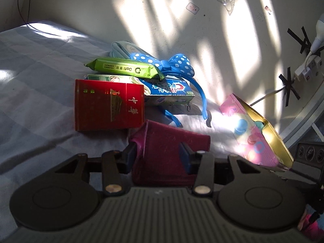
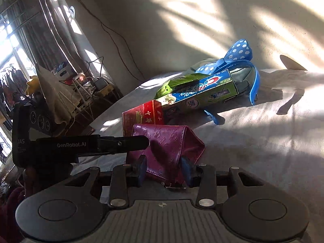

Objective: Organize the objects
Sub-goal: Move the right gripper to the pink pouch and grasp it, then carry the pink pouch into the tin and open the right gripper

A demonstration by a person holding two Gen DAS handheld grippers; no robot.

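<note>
Left wrist view: magenta wallet (image 1: pixel 168 151) is clamped by the left tongs (image 1: pixel 160 154), on the bed (image 1: pixel 40 81). Red box (image 1: pixel 109 107) is seen just behind-left of the wallet, toothpaste box (image 1: pixel 168 90) behind that, pink tin (image 1: pixel 257 131) off to the wallet's right.

Right wrist view: wallet (image 2: pixel 168 149) is pinched at its near edge by the right tongs (image 2: pixel 164 172); the left tongs (image 2: pixel 121 143) are touching its left face.
</note>
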